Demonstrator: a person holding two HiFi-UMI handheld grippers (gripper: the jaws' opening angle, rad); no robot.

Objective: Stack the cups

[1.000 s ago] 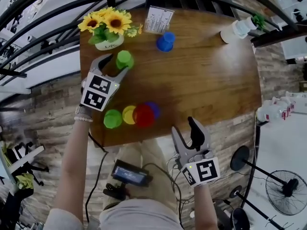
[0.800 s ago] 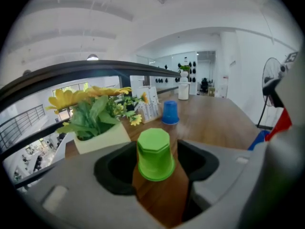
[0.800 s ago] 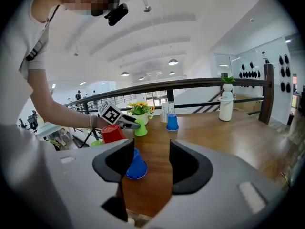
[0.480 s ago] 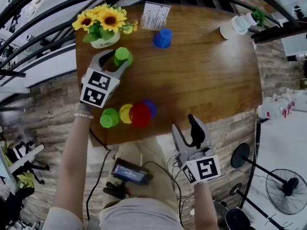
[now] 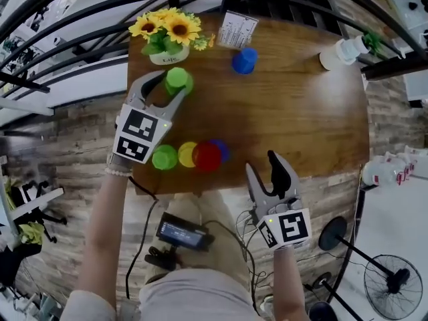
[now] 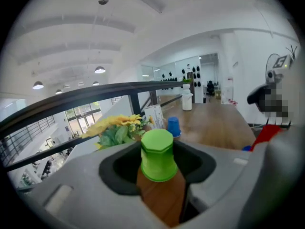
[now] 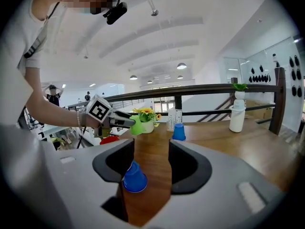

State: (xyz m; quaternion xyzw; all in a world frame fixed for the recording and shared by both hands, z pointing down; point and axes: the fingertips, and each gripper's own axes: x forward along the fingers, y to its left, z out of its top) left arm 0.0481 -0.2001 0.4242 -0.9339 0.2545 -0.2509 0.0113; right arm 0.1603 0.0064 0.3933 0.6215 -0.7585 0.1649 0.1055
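The left gripper [image 5: 168, 87] has just been closing its jaws, and now they clamp an upside-down green cup [image 6: 157, 155] by its sides, above the table [image 7: 214, 147] (a little tilted). The right gripper [image 7: 151, 162] keeps its jaws apart on nothing. A blue cup [image 7: 134, 178] stands just beyond its left jaw, and another blue cup [image 7: 179, 131] stands far ahead.

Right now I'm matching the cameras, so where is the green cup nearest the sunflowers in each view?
Head view: green cup upper left, held in the left gripper, whose jaws have just been closing on it.
Left gripper view: cup centre, between the jaws.
Right gripper view: cup left of centre, tilted.
Shared landmark: sunflowers, beside it.
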